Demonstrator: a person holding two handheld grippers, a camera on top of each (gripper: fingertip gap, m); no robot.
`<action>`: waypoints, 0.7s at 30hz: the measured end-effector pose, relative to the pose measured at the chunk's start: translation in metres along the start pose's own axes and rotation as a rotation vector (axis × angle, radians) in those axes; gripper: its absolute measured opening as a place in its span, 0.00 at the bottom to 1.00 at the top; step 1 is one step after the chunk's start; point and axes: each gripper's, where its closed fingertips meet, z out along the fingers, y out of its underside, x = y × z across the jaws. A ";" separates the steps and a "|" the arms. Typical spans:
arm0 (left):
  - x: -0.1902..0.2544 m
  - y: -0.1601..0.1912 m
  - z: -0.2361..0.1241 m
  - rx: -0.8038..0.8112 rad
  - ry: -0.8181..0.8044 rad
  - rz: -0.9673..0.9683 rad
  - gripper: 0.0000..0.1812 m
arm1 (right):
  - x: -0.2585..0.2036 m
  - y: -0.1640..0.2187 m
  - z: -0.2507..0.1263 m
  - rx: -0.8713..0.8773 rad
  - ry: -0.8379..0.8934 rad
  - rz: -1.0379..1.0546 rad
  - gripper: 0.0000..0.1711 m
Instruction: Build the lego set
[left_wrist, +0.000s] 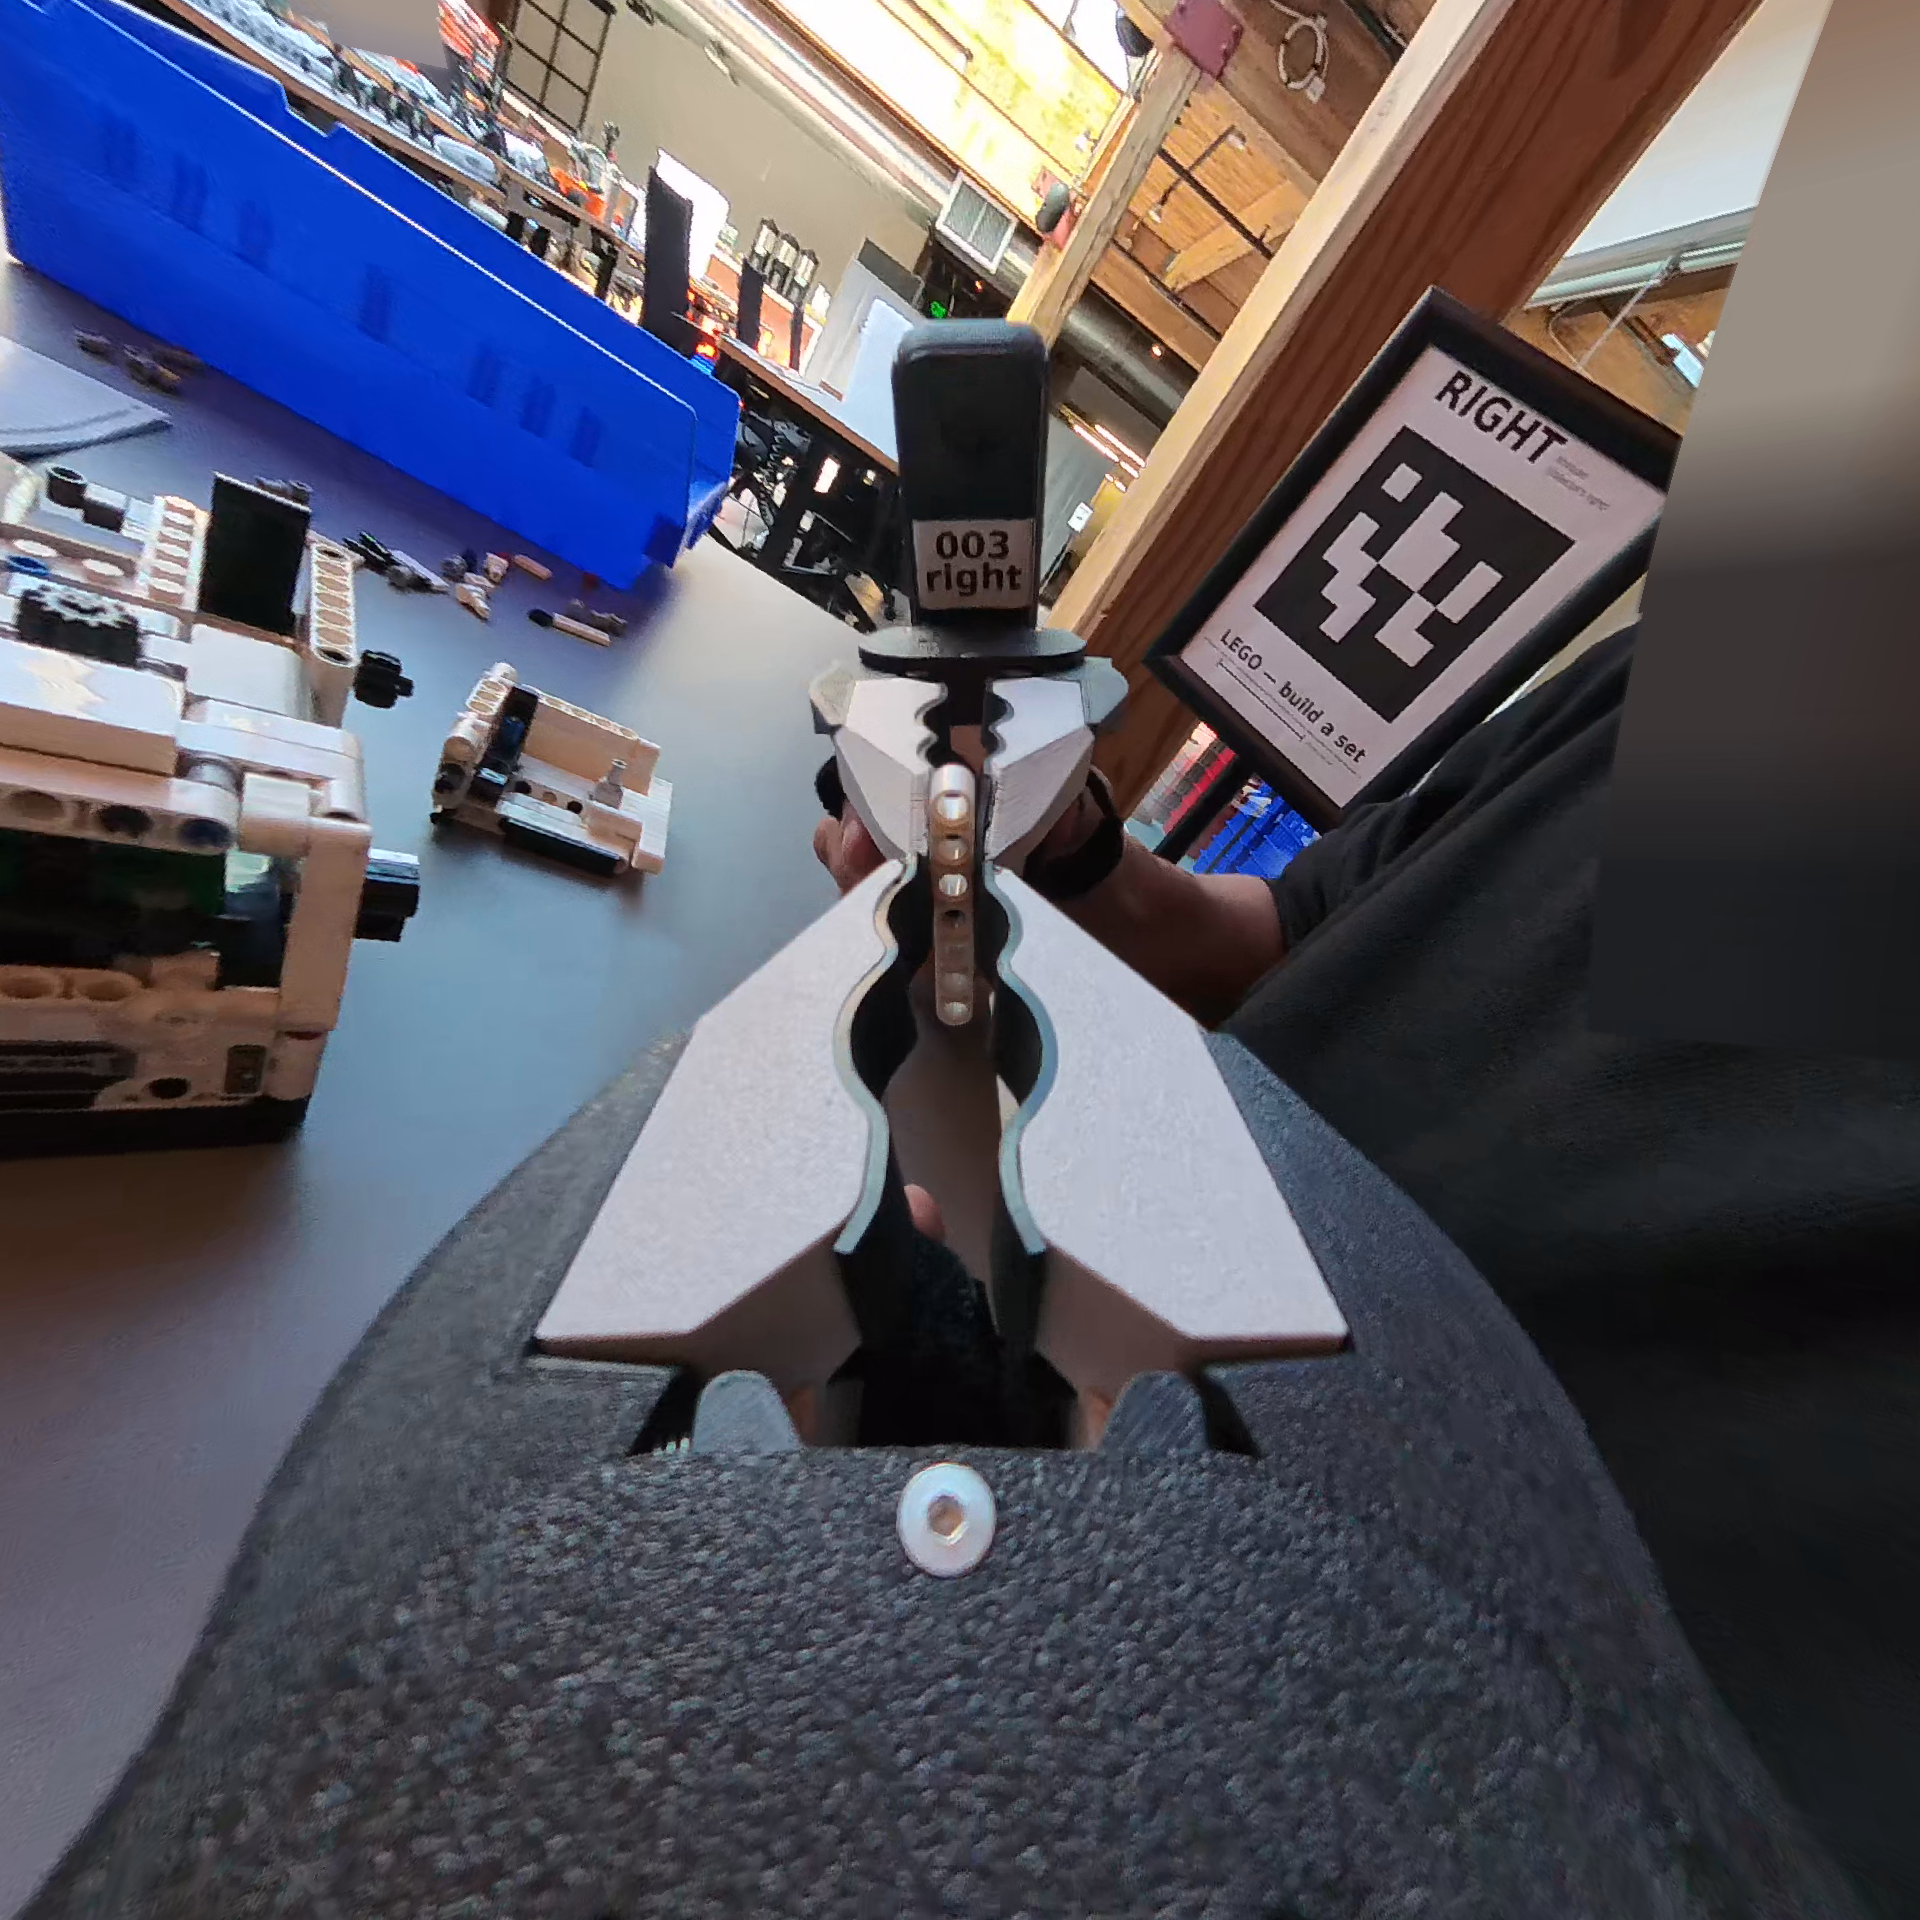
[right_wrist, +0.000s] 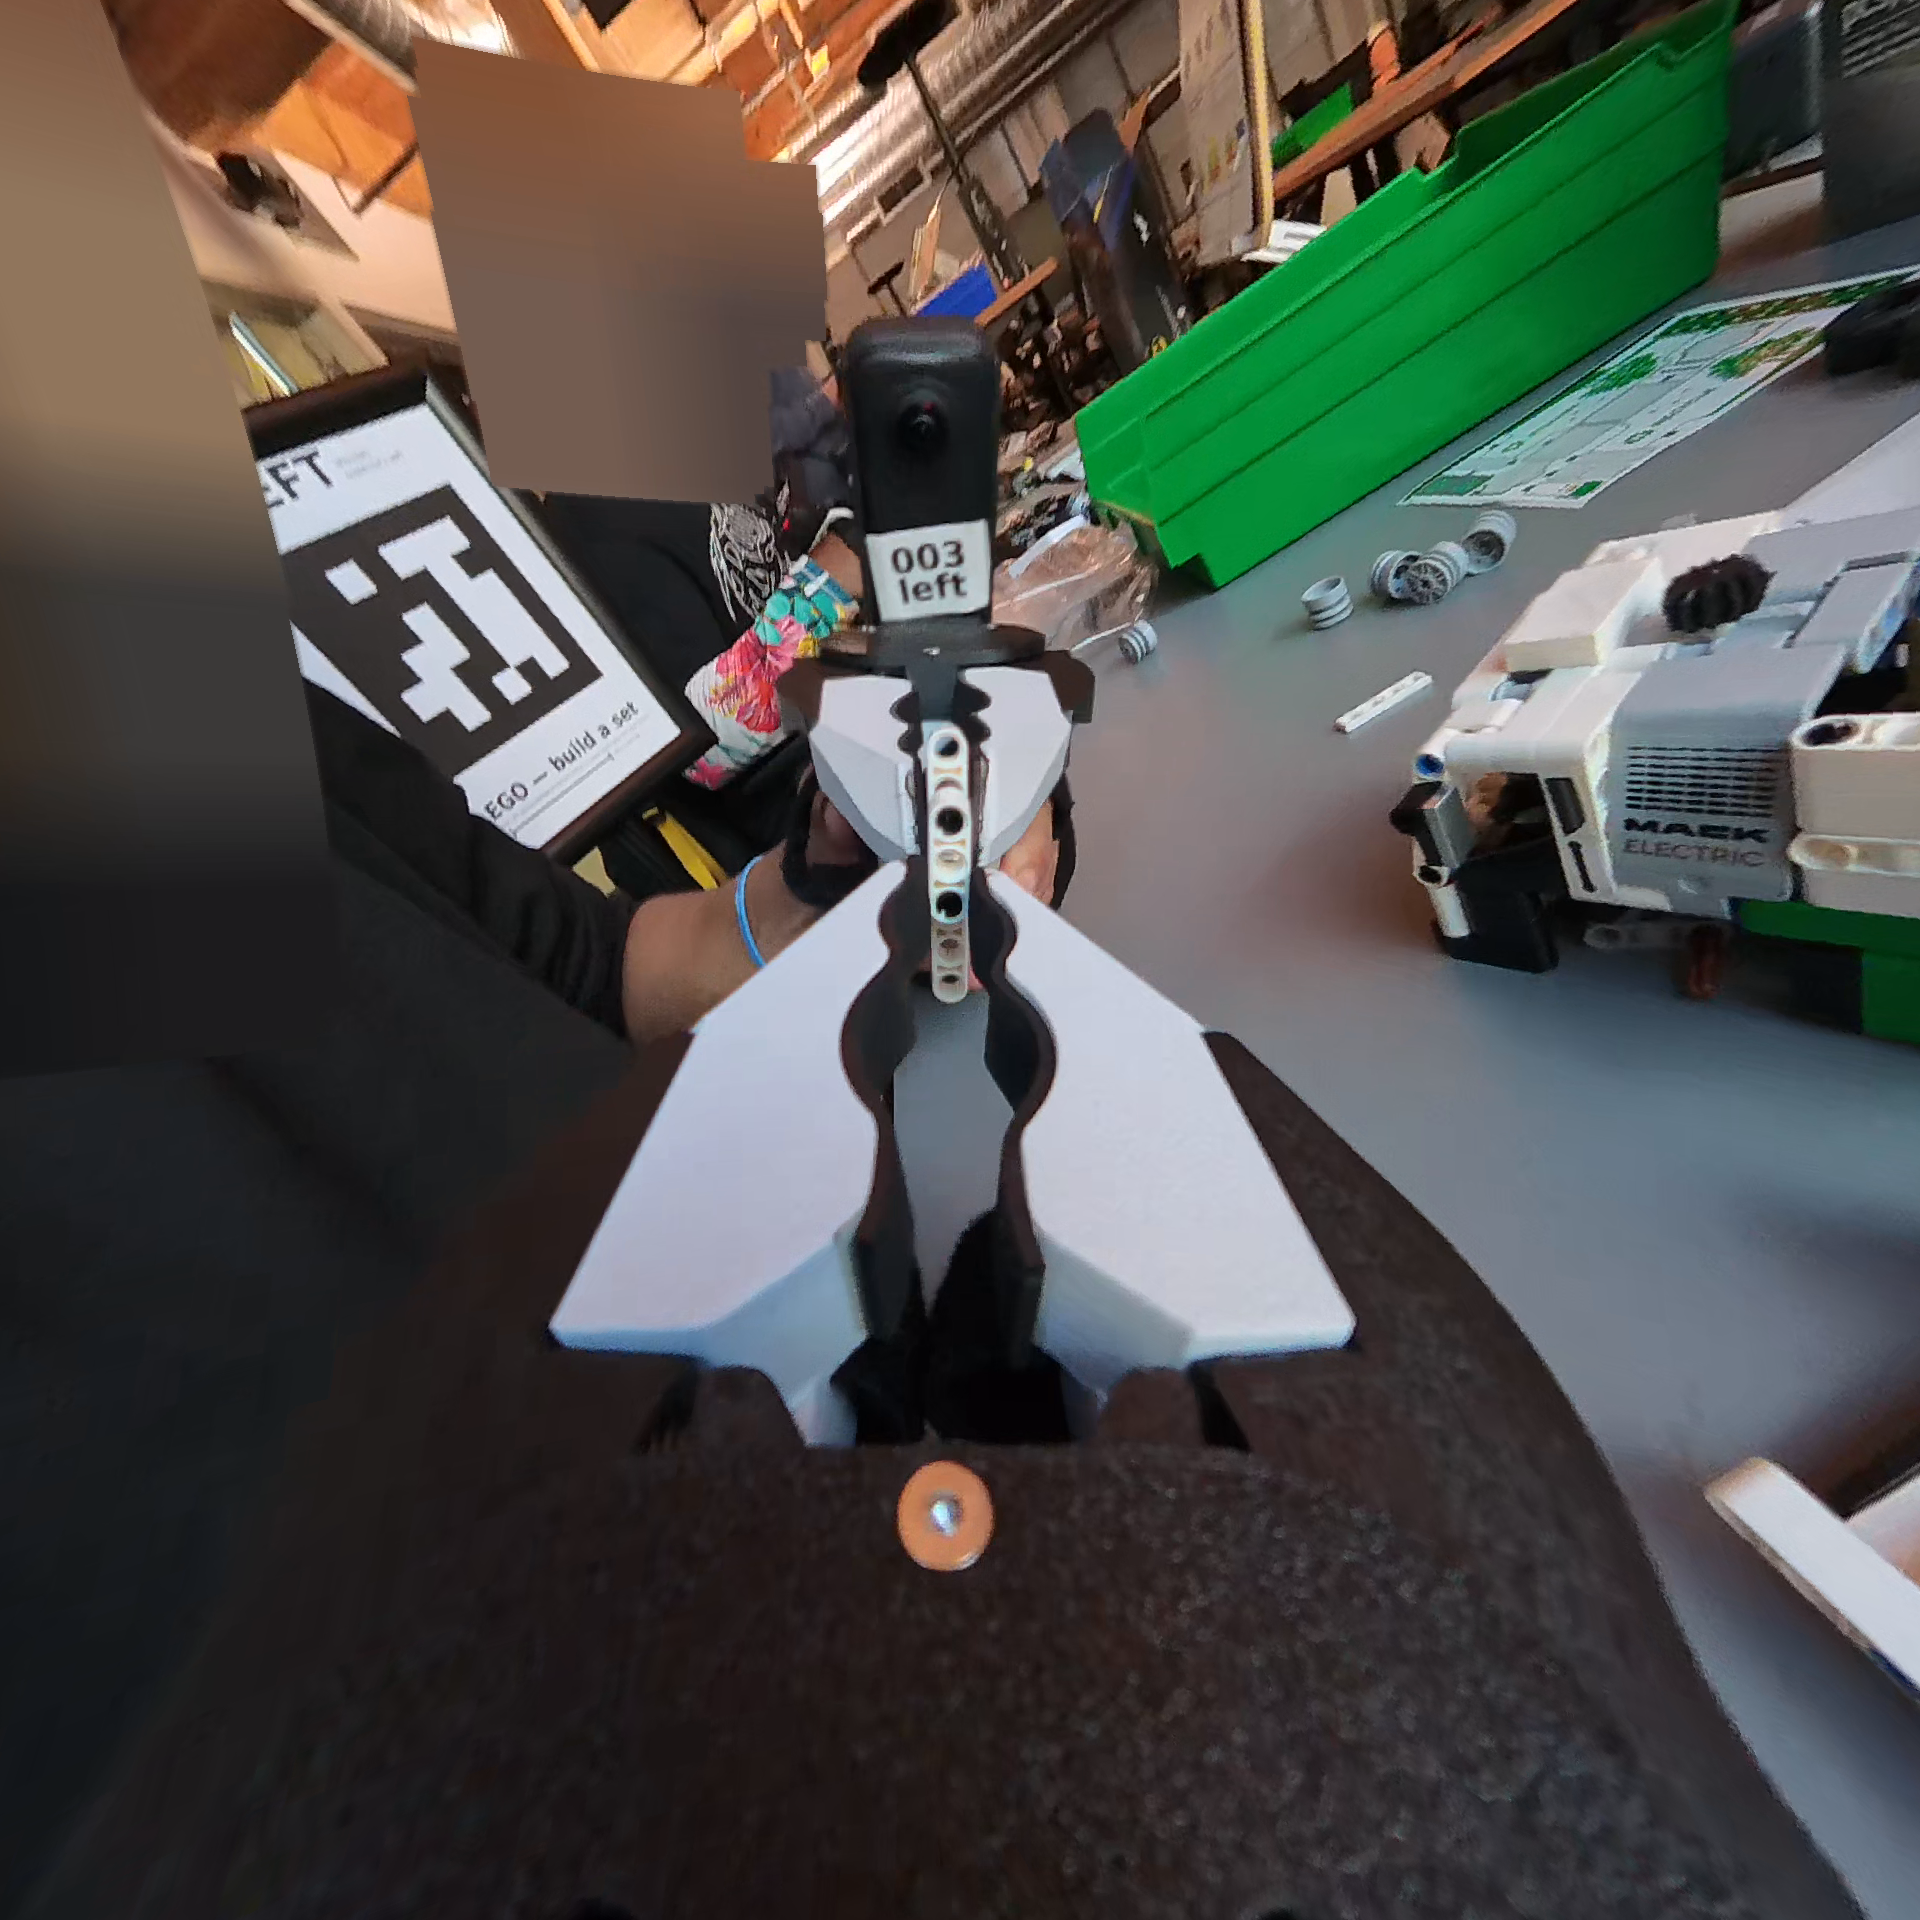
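- In the left wrist view, a half-built white truck (left_wrist: 156, 831) stands at the far left on the dark table (left_wrist: 468, 1039), with a small white sub-assembly (left_wrist: 551, 769) just beside it.
- Behind them lies a long blue bin (left_wrist: 364, 260).
- In the middle, the left gripper (left_wrist: 951, 883) and the right gripper (left_wrist: 961, 769) face each other tip to tip above the table. Both are closed on one white beam with holes (left_wrist: 951, 894), each on one end.
- At the right stands a framed marker sign (left_wrist: 1413, 561).
- In the right wrist view, grey wheels (right_wrist: 1423, 571) and a green bin (right_wrist: 1403, 343) are at the right.
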 end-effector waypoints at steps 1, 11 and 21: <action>0.001 0.001 0.000 -0.011 0.005 0.003 0.03 | -0.001 0.001 -0.001 -0.014 -0.004 -0.008 0.03; 0.002 0.004 0.000 -0.028 0.024 -0.012 0.03 | 0.002 0.003 -0.008 -0.056 0.000 0.000 0.03; 0.000 0.004 0.001 -0.030 0.015 -0.018 0.03 | -0.001 0.005 -0.002 -0.091 0.018 -0.012 0.04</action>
